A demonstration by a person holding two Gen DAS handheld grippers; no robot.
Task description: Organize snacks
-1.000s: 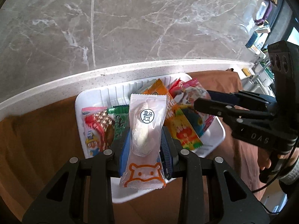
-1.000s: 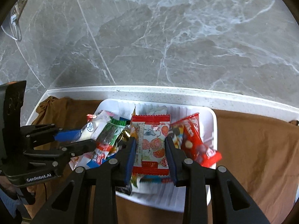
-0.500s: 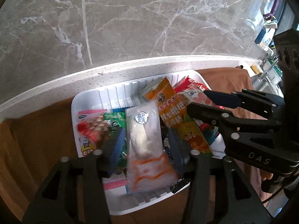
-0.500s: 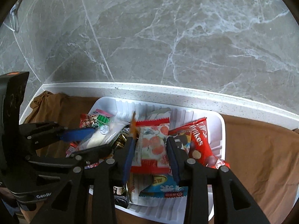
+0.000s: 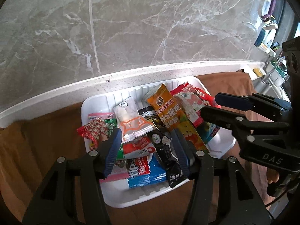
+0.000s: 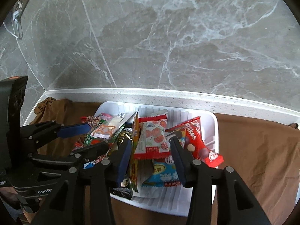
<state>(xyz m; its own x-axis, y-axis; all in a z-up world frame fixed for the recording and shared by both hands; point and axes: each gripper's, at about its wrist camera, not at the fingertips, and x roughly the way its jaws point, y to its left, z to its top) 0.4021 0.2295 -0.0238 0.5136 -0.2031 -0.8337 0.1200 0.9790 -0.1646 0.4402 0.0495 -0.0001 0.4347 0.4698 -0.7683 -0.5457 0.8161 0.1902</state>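
Observation:
A white ribbed tray (image 5: pixel 112 101) (image 6: pixel 211 131) holds several snack packets on a brown cloth. The white packet with an orange print (image 5: pixel 131 120) (image 6: pixel 106 129) lies on the pile. The red-and-white strawberry packet (image 6: pixel 153 138) (image 5: pixel 189 103) lies flat in the tray beside a red packet (image 6: pixel 196 142). My left gripper (image 5: pixel 146 151) (image 6: pixel 88 136) is open and empty above the pile. My right gripper (image 6: pixel 150 161) (image 5: pixel 215 103) is open and empty over the strawberry packet.
A grey marble wall (image 5: pixel 131 28) and a white speckled ledge (image 5: pixel 131 76) run behind the tray. An orange packet (image 5: pixel 168 112) stands on edge in the pile. Brown cloth (image 6: pixel 253 150) spreads to the right. Shelf items (image 5: pixel 266 37) sit far right.
Both grippers opened. The left let the white packet drop onto the pile; the right let the strawberry packet lie in the tray. Both have pulled back a little.

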